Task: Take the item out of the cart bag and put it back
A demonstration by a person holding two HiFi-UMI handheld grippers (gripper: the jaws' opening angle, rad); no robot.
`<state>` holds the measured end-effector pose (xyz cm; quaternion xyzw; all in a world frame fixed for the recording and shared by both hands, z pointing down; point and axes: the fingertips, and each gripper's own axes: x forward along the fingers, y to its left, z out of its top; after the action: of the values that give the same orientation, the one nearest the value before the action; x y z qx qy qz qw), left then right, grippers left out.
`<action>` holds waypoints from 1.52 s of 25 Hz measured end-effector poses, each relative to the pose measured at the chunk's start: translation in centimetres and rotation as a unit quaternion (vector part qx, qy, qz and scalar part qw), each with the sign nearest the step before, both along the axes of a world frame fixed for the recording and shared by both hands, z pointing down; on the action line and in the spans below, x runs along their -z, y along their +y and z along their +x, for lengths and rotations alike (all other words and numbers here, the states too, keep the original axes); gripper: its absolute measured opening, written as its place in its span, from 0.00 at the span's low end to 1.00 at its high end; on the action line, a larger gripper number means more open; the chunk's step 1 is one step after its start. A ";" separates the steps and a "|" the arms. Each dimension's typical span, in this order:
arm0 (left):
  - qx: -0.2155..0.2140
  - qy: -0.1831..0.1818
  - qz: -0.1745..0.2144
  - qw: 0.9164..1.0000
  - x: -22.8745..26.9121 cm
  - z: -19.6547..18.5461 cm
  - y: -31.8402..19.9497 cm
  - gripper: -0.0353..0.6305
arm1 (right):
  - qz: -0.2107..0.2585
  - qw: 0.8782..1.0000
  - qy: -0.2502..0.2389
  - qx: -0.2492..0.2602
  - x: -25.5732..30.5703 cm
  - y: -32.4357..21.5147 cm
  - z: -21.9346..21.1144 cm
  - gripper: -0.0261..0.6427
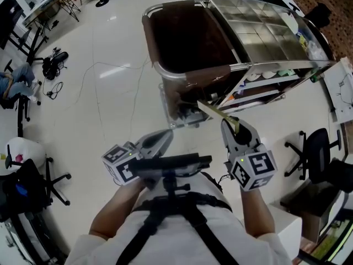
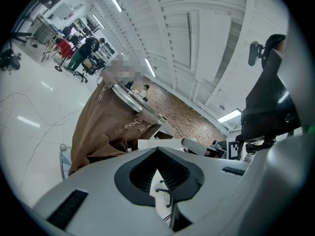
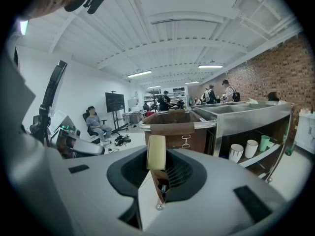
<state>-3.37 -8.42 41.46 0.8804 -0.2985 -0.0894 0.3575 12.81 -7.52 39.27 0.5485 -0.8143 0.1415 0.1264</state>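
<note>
At centre frame, just below the brown cart bag (image 1: 187,43), the thin pale item (image 1: 216,113) could swivel or slip free and drop outside it, being pinched by one end only. Half-closed, the right gripper (image 1: 234,127) has its fingers clamped on that end; the left gripper (image 1: 163,138) has its fingers pressed together, empty.

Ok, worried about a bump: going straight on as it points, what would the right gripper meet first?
Probably the brown bag, at its front; the yellow strip that the right gripper holds would touch first.
</note>
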 end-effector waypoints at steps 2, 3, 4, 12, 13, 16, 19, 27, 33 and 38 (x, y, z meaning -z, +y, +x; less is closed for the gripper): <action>0.000 0.000 0.000 1.000 0.0 0.0 0.0 0.06 | -0.001 1.000 0.001 0.000 -0.1 0.0 0.0 0.15; 0.000 0.000 0.000 1.000 -0.1 0.0 0.0 0.06 | -0.002 1.000 0.001 -0.001 -0.1 0.0 0.1 0.15; 0.000 -0.001 0.000 1.000 -0.1 0.0 0.0 0.06 | -0.002 1.000 0.002 -0.001 -0.2 -0.1 0.1 0.15; -0.001 -0.002 -0.003 1.000 -0.4 -0.1 -0.2 0.06 | -0.005 1.000 0.003 0.001 -0.7 -0.6 0.0 0.15; -0.003 -0.004 -0.004 1.000 -0.5 -0.1 -0.1 0.06 | -0.005 1.000 0.004 0.001 -0.7 -0.6 0.1 0.15; -0.004 -0.006 -0.003 1.000 -0.5 -0.3 -0.2 0.06 | -0.007 1.000 0.005 0.002 -0.8 -1.0 -0.1 0.15; 0.001 -0.005 -0.003 1.000 -0.4 -0.5 -0.6 0.06 | -0.008 1.000 0.007 0.004 -0.9 -1.4 -0.3 0.15; 0.013 -0.005 -0.001 1.000 -0.3 -1.1 -1.3 0.06 | -0.014 1.000 0.013 0.007 -1.7 -2.8 -0.5 0.15; 0.016 -0.008 -0.002 1.000 -0.4 -1.7 -1.5 0.06 | -0.019 1.000 0.016 0.012 -2.4 -3.7 -0.9 0.15; 0.028 -0.007 -0.001 1.000 -0.4 -2.3 -1.6 0.06 | -0.024 0.999 0.021 0.018 -3.1 -4.7 -1.3 0.15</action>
<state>-5.66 -9.99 41.84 0.8720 -0.3256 -0.0935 0.3532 11.48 -12.19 42.39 0.5331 -0.8178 0.1469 0.1594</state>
